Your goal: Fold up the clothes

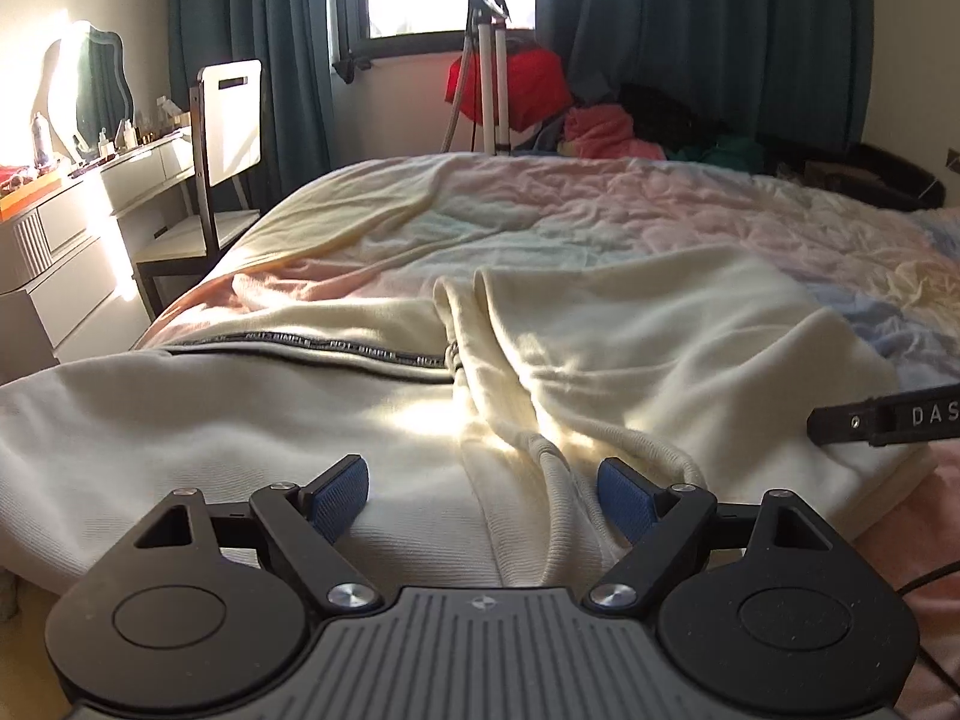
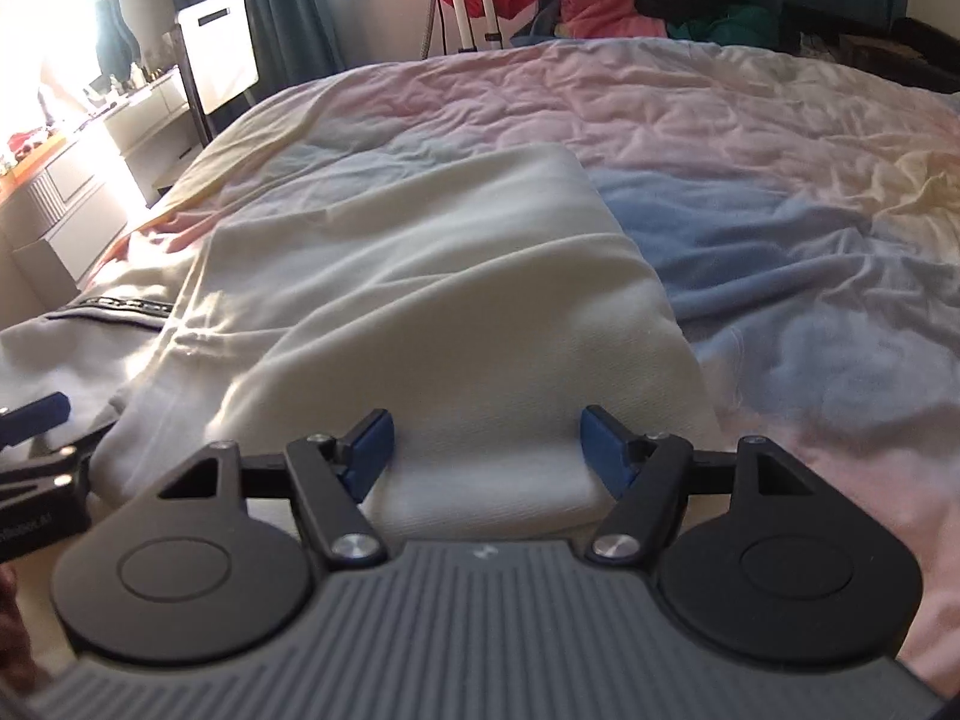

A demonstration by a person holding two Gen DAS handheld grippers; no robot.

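A cream garment (image 1: 630, 348) with a black lettered trim band (image 1: 336, 348) lies spread on the bed; it also shows in the right wrist view (image 2: 420, 300). My left gripper (image 1: 483, 495) is open, its blue pads either side of a ribbed cuff or cord fold (image 1: 558, 516) at the garment's near edge. My right gripper (image 2: 483, 450) is open over the garment's near right corner, pads either side of the cloth without closing on it. The right gripper's finger (image 1: 882, 420) shows at the right of the left wrist view; the left gripper (image 2: 36, 438) shows at the left of the right wrist view.
The bed has a crumpled pastel quilt (image 2: 750, 138). A chair (image 1: 222, 150) and dresser with mirror (image 1: 72, 210) stand left of the bed. A tripod (image 1: 486, 72) and a pile of coloured clothes (image 1: 600, 126) are at the far side by the curtained window.
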